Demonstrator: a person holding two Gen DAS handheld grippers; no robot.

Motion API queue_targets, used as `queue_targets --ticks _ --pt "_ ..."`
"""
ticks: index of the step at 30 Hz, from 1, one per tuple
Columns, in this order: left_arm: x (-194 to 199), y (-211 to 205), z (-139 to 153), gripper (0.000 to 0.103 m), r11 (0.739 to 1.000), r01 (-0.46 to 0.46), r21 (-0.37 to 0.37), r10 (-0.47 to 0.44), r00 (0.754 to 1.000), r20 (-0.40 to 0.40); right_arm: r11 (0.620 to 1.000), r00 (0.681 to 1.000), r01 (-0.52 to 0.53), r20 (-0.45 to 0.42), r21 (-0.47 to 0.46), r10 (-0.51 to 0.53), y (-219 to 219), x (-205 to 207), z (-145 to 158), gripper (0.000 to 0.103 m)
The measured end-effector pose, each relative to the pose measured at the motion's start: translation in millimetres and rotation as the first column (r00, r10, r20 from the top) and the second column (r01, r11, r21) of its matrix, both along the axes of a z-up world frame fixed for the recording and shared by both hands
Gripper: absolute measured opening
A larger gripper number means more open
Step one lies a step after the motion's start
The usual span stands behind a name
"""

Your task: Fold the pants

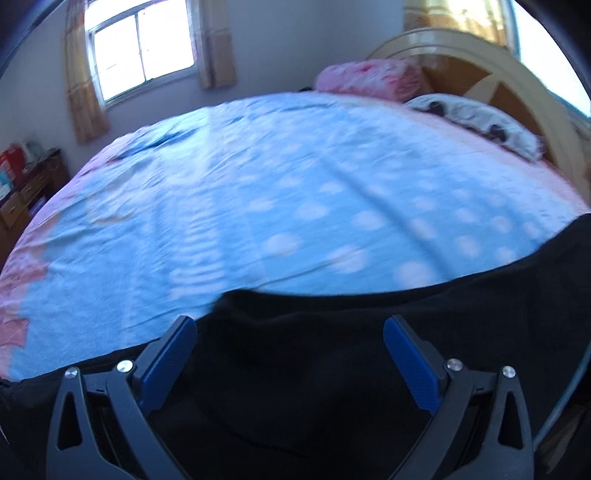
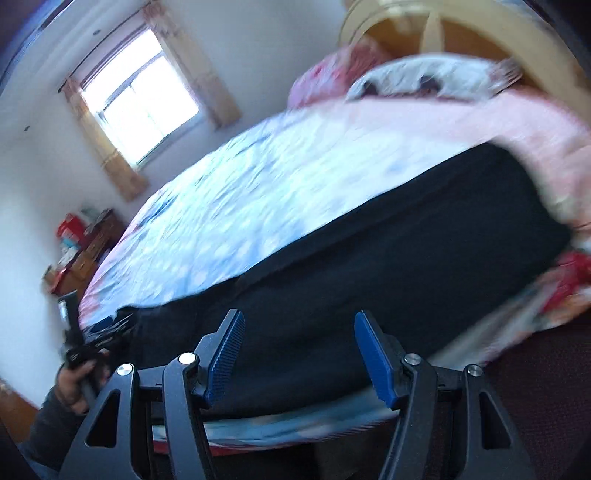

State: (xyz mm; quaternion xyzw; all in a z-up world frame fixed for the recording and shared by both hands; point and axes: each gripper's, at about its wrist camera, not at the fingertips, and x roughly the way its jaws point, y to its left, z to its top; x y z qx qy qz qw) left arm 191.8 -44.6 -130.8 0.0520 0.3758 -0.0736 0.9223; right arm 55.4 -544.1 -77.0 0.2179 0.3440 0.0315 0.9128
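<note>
Black cloth, the pants [image 2: 369,266], lies in a long flat band along the near edge of the bed [image 1: 258,206], on the blue dotted sheet. It looks narrowed lengthwise already, though no crease shows clearly through the blur; the end-to-end folds look yet to come. Both tools are spread apart and empty: the left tool [image 1: 290,354] hovers over the dark fabric, and the right tool [image 2: 299,354] hangs above it too. The right view catches what the left misses: the pants' full run towards the headboard [image 2: 436,33], plus the person's hand [image 2: 75,384] gripping the other tool's handle. The left view shows only one end of the garment.
</note>
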Motion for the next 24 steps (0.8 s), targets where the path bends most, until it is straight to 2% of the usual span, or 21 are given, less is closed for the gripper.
queue_targets --ticks 3,5,7,11,14,24 --pt "-10 -34 5 0.103 0.995 0.092 -0.032 -0.092 0.996 0.012 0.983 0.992 0.128 -0.017 0.134 -0.127 -51 -21 0 0.064" --pt "-15 -62 2 0.103 0.984 0.169 -0.05 -0.169 0.986 0.003 0.954 0.976 0.216 -0.053 0.208 -0.21 -83 -29 -8 0.064" --pt "-16 -80 0 0.103 0.977 0.207 -0.055 -0.207 0.978 -0.008 0.916 0.957 0.288 -0.089 0.28 -0.275 -108 -33 -20 0.064" --pt "-20 -107 -7 0.103 0.965 0.256 -0.06 -0.258 0.966 -0.025 0.893 0.954 0.299 -0.075 0.336 -0.291 -126 -31 -28 0.064" --pt "-19 -112 -13 0.103 0.966 0.252 -0.061 -0.254 0.966 -0.038 0.876 0.957 0.287 -0.071 0.388 -0.283 -135 -28 -32 0.064" --pt "-19 -113 -26 0.103 0.97 0.243 -0.03 -0.244 0.968 -0.064 0.859 0.958 0.286 -0.098 0.424 -0.27 -141 2 -52 0.064"
